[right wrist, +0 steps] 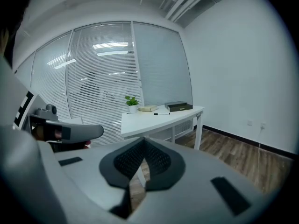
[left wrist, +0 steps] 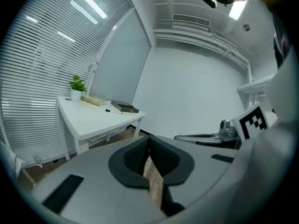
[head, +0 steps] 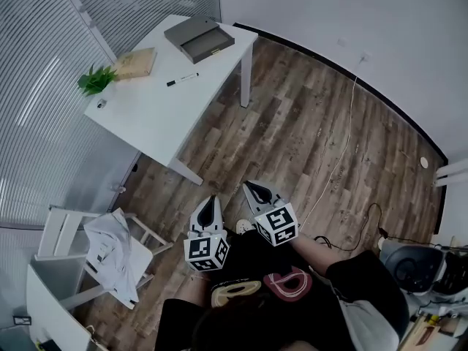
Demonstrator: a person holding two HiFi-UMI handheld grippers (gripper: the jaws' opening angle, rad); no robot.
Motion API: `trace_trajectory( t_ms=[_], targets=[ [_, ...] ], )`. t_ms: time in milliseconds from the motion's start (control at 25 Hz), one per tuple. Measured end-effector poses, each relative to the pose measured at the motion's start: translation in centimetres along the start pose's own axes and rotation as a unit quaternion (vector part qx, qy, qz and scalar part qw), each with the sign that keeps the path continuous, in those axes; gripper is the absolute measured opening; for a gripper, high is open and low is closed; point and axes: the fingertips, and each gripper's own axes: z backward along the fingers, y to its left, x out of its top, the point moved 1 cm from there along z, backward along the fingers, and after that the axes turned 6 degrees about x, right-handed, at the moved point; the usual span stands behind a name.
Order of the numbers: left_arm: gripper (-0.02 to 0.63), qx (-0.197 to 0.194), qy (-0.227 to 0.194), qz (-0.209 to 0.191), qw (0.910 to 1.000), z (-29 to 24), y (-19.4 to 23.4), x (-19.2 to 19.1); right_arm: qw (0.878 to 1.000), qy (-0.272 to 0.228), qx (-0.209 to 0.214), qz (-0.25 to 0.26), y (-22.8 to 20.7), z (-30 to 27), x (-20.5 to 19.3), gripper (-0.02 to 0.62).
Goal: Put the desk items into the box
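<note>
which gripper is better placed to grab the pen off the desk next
Left, narrowly. The left gripper sits nearer the white desk and pen than the right gripper; both are shut, empty and well short of it.

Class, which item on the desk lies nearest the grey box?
The pen, a thin black-and-white stick just beside the box. The book and the plant sit farther along the desk.
</note>
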Motion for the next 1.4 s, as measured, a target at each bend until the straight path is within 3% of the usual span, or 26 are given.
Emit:
trace_trajectory(
  t_ms=[440,960,1400],
  targets=[
    [0.017,0.01,0.006,0.012,0.9999,-3.9,1.9,1.0,1.0,0.015,0.011,-0.009,-1.8,-3.0,0.1,0.009],
    [0.017,0.007,-0.007,0.02,0.9998,-13.1,6.9,6.2,1.0,0.019,-0.008,-0.008,-7.3,-10.9,4.5,0.011],
    [0.017,-0.03,0.004,-0.003,0.9995,-20.6,9.2,10.8,0.998,0.02,-0.017,-0.052,-10.7,-17.6,7.1,0.011]
  ],
)
